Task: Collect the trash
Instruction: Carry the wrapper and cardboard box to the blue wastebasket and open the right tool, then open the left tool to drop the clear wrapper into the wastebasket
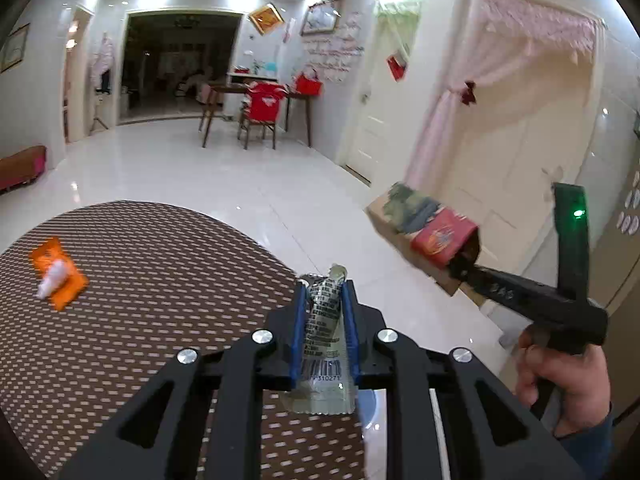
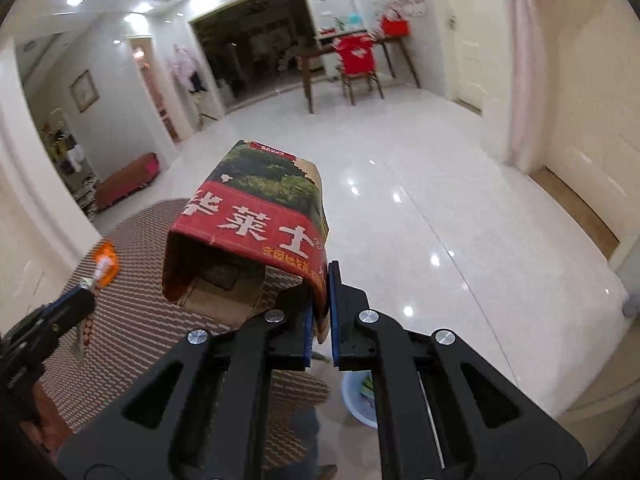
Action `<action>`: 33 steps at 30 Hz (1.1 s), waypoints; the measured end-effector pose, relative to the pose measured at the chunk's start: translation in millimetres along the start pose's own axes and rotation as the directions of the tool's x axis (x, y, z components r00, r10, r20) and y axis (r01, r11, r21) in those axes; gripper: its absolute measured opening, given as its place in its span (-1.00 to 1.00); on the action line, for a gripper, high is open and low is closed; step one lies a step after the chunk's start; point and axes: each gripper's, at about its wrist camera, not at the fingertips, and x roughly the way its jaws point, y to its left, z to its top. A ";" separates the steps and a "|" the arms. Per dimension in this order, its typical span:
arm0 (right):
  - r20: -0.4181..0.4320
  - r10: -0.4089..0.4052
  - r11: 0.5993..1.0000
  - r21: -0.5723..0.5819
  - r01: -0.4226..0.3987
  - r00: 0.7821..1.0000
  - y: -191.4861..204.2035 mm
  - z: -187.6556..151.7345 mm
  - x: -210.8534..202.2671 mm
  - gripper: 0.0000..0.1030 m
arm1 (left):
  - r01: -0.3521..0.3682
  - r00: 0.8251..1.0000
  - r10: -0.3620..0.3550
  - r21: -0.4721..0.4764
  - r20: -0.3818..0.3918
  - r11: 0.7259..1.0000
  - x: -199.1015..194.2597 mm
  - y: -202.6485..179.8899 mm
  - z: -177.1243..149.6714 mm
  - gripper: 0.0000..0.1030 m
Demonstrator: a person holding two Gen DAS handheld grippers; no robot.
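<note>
— While both hands carry something, where is the bin?

— Below and just past the right gripper [image 2: 320, 312]: a pale wastebasket [image 2: 356, 400] on the floor, beside the tabletop [image 1: 140, 340] edge. Its fingers are clamped on a wall of the red-and-green carton [image 2: 256, 216], open end facing back.

— And the left gripper [image 1: 324, 320]?

— Pinched shut on a clear sachet [image 1: 324, 344], long axis along the fingers. An orange wrapper [image 1: 60, 276] lies far to their left, on the tabletop.

— Anything in the way?

— Only the tabletop edge, I'd judge.
</note>
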 end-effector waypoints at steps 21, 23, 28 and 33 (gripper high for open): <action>-0.301 0.020 0.943 0.321 0.081 0.953 -134.8 -101.3 115.1 0.63 | 0.062 0.941 -0.025 0.097 -0.337 0.993 185.3 -72.8 -14.4 -0.66; -0.280 0.013 0.940 0.331 0.084 0.960 -142.6 -93.4 109.3 0.63 | 0.056 0.936 -0.011 0.118 -0.352 0.992 194.9 -76.7 -13.3 -0.64; -0.164 -0.010 0.926 0.371 0.071 0.986 -157.3 -67.6 66.3 0.67 | 0.064 0.915 0.006 0.160 -0.404 0.985 229.1 -91.0 -9.8 -0.34; -0.087 -0.030 0.932 0.357 0.059 0.996 -161.6 -39.3 34.9 0.78 | 0.035 0.926 0.032 0.168 -0.376 0.985 239.3 -91.2 1.0 0.76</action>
